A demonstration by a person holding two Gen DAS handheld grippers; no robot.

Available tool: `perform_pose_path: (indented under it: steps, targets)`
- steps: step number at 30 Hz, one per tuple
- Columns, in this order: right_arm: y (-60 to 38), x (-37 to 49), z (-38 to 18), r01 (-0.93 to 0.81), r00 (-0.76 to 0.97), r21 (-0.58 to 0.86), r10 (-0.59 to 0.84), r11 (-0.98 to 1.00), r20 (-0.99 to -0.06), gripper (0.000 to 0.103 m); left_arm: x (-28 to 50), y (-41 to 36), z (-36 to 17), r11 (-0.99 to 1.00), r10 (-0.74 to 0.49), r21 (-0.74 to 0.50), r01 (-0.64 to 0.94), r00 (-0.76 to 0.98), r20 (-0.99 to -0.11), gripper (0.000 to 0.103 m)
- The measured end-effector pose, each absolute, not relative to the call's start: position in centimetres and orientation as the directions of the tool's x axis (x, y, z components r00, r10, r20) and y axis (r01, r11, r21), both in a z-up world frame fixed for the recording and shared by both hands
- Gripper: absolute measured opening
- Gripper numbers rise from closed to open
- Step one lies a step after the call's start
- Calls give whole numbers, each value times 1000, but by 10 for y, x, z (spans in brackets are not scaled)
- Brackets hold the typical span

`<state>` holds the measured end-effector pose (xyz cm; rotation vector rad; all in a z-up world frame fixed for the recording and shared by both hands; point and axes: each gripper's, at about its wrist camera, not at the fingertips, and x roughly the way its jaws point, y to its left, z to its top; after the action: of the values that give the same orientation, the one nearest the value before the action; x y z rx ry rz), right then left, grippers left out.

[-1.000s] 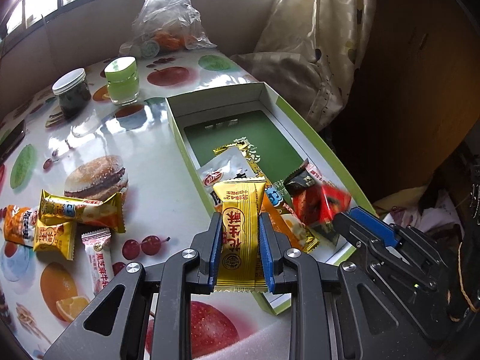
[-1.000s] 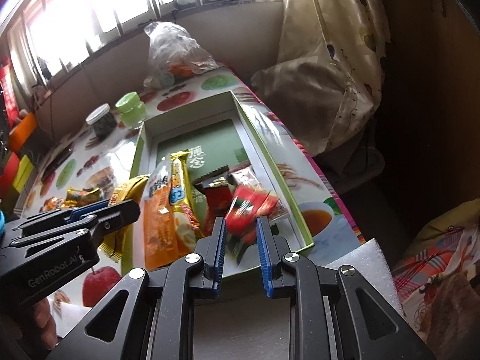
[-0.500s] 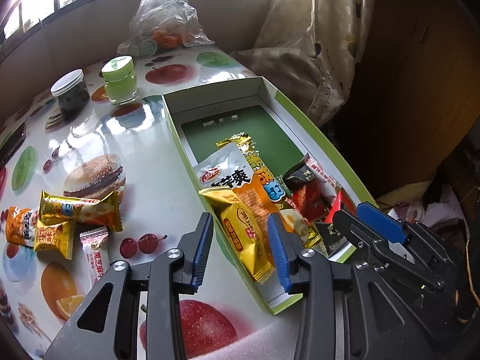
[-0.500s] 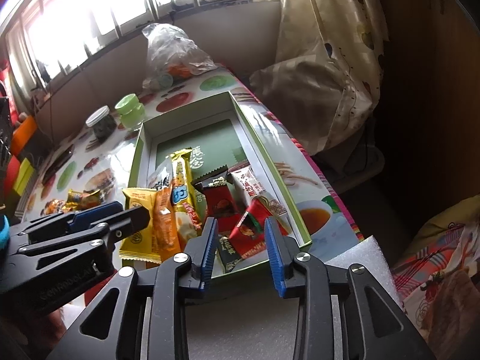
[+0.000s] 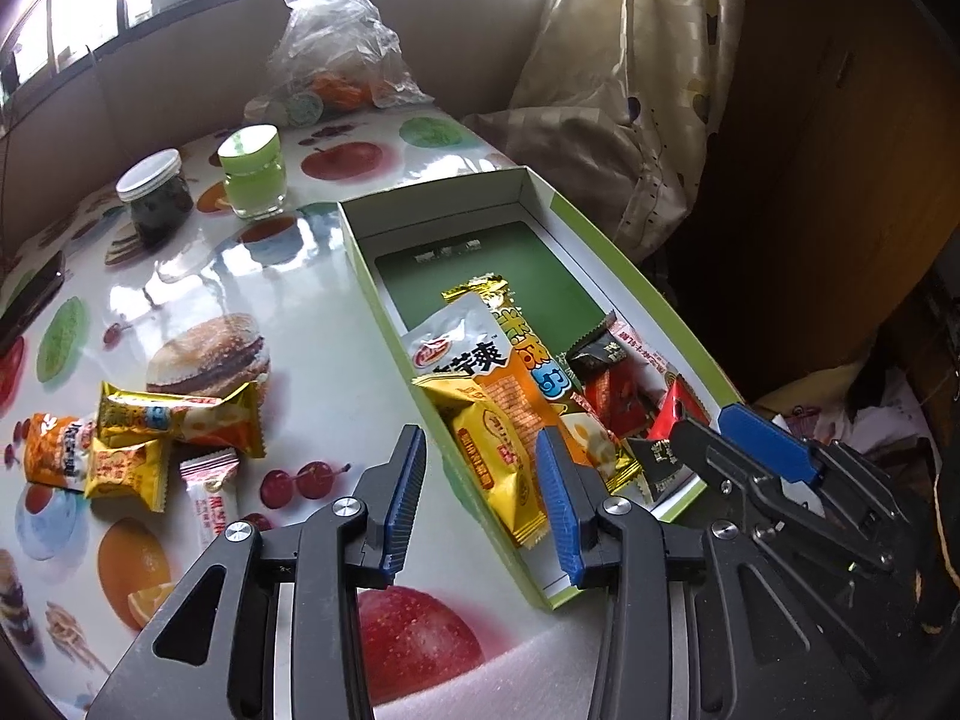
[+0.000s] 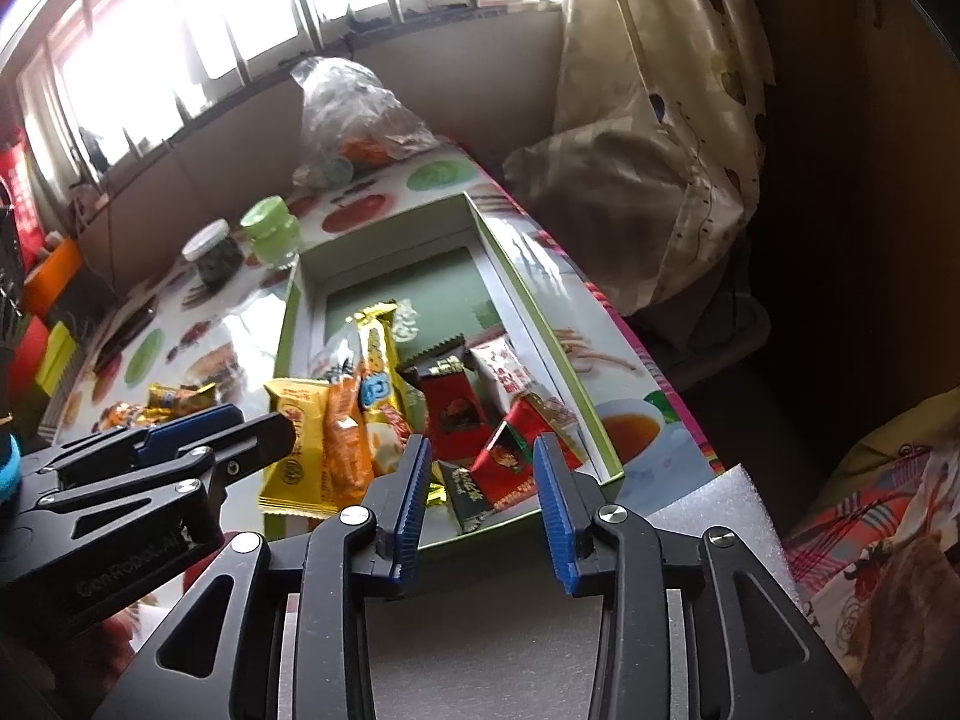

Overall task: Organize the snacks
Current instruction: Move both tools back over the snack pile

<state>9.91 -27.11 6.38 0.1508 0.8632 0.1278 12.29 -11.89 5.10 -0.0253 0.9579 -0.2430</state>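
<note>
Both claws opening over the snack box
Left claw [image 5: 480,492] parts above a yellow packet [image 5: 492,468]; right claw [image 6: 480,486] parts above a red packet [image 6: 507,462] in the box [image 6: 540,324]

A table with a glossy cloth [image 5: 336,324] printed with fruits and a burger fills the left half of the left wrist view. In the upper left stand two jars just beside each other: a dark jar with a white lid [image 5: 155,197] and a green jar with a green lid [image 5: 252,173]. Behind them, near the wall, lies a crumpled clear plastic bag [image 5: 336,54] with something orange inside. A dark flat object [image 5: 30,306] lies at the left edge. A cream curtain with dark spots [image 5: 636,90] hangs in the upper right. White foam [image 6: 720,510] lies at the table's near end in the right wrist view
</note>
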Motion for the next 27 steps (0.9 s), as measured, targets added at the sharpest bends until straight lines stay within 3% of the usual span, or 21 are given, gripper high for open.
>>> perform_pose_path:
  steps: [2,27]
  targets:
    - [-269,97,66,-60,651,182,177,982,-738,36,119,-116,53,973,-217,-130,192,557,-802,51]
    - [-199,77,80,-244,634,220,327,944,-701,38,70,-42,64,998,-61,-61,23,655,-753,51]
